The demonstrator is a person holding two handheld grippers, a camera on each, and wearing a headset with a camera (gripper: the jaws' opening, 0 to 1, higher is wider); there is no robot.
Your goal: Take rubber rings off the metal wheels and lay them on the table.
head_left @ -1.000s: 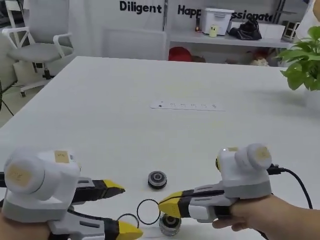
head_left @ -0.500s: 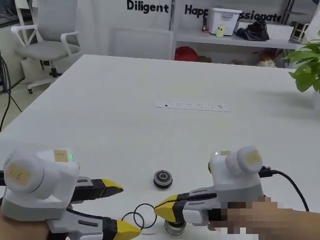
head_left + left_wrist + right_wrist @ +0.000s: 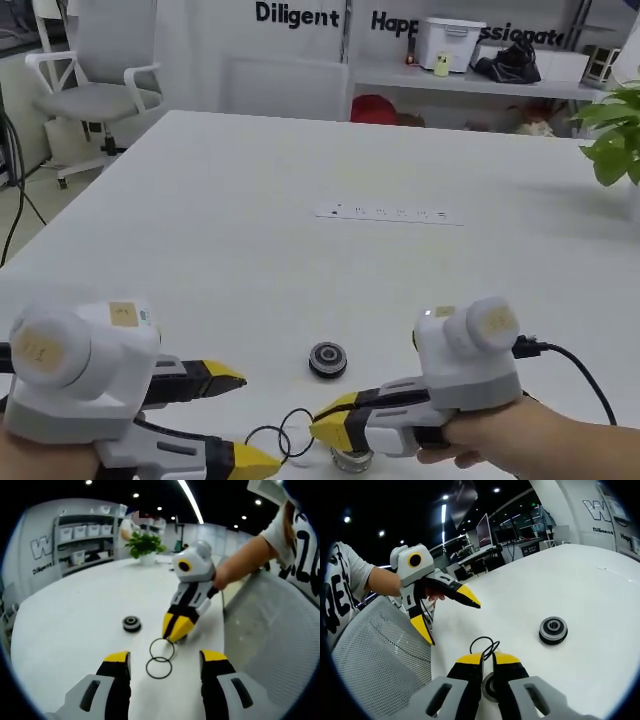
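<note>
Two thin black rubber rings lie on the white table [image 3: 300, 260], one [image 3: 264, 440] by my left gripper [image 3: 243, 420], which hangs open over them. The other ring [image 3: 297, 421] [image 3: 162, 649] [image 3: 485, 644] has its edge at the tips of my right gripper [image 3: 322, 428] [image 3: 488, 659], whose jaws are closed on it. A bare metal wheel [image 3: 350, 460] [image 3: 489, 687] sits under the right gripper. A second wheel [image 3: 327, 359] [image 3: 132, 623] [image 3: 553, 629], with a black ring on it, stands a little farther out. In the left gripper view, the loose ring [image 3: 159, 667] lies between my own jaws.
A white power strip [image 3: 390, 213] lies mid-table. A potted plant [image 3: 612, 140] stands at the right edge. An office chair [image 3: 90, 75] and shelves with boxes are beyond the table. A cable [image 3: 585, 375] trails from the right gripper.
The right gripper's tip has dropped a little toward the table and the ring at its tip now looks bent instead of round. The left gripper has stayed open in place.
</note>
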